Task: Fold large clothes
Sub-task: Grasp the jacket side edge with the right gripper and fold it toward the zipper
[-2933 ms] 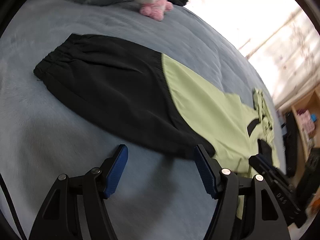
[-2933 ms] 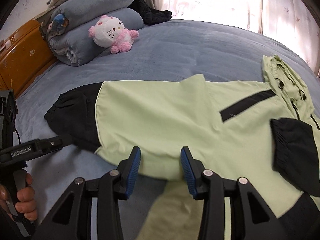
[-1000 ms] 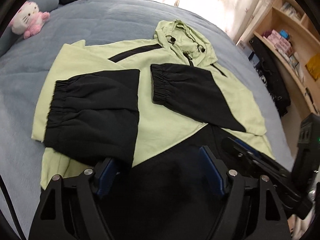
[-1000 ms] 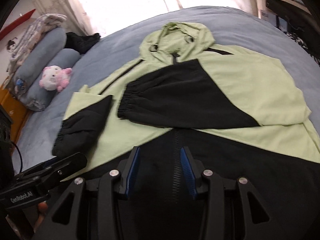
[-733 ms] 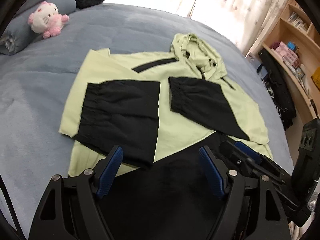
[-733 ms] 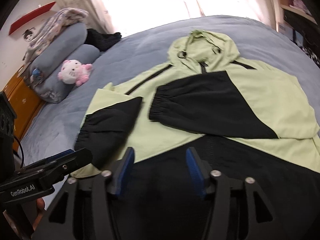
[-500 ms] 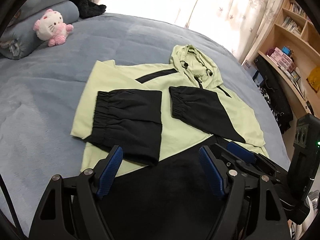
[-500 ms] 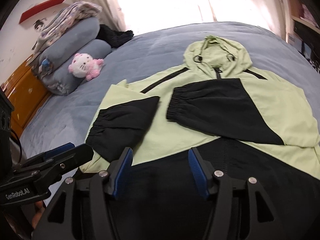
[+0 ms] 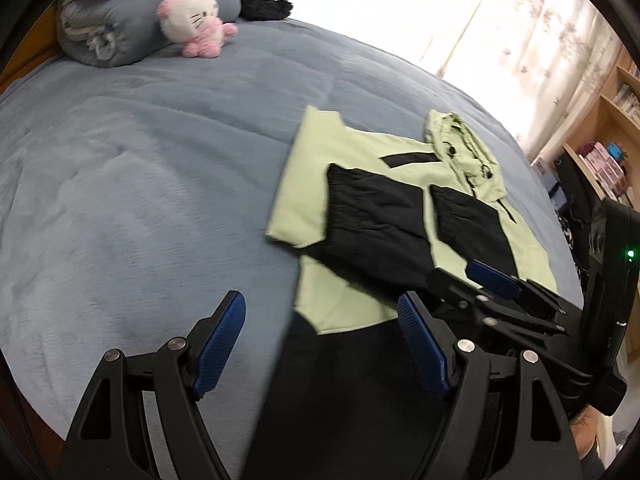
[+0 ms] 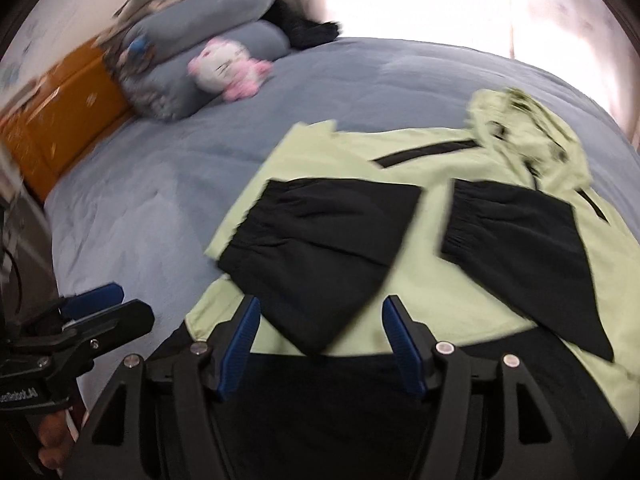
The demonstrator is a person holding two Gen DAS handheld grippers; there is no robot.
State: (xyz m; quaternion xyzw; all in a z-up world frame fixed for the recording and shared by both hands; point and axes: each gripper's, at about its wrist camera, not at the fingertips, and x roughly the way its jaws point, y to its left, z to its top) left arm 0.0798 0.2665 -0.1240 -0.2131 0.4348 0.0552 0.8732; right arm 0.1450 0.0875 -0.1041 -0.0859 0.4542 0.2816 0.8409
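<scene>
The jacket (image 10: 400,184) lies flat on the bed (image 9: 140,184), both sleeves crossed over its chest, ahead of both claws. The right claw (image 10: 320,340) has just been spread wider, nothing pinched; the left claw (image 9: 320,340) is held spread and empty. Both have been drawn back toward the black hem (image 10: 320,392); a bottom fold seems next.

One green-and-black hooded jacket (image 10: 460,160) lies on one grey-blue bed (image 10: 168,184), its two black sleeves (image 10: 320,240) folded across the chest and its one hood (image 10: 532,128) lying flat above the collar. One pink-and-white plush cat (image 9: 196,20) sits by two rolled grey blankets (image 10: 208,52) stacked at the head of the bed. Two grippers share the scene, the left gripper (image 9: 320,340) and the right gripper (image 10: 320,340), each with two blue-padded fingers (image 9: 218,340).
</scene>
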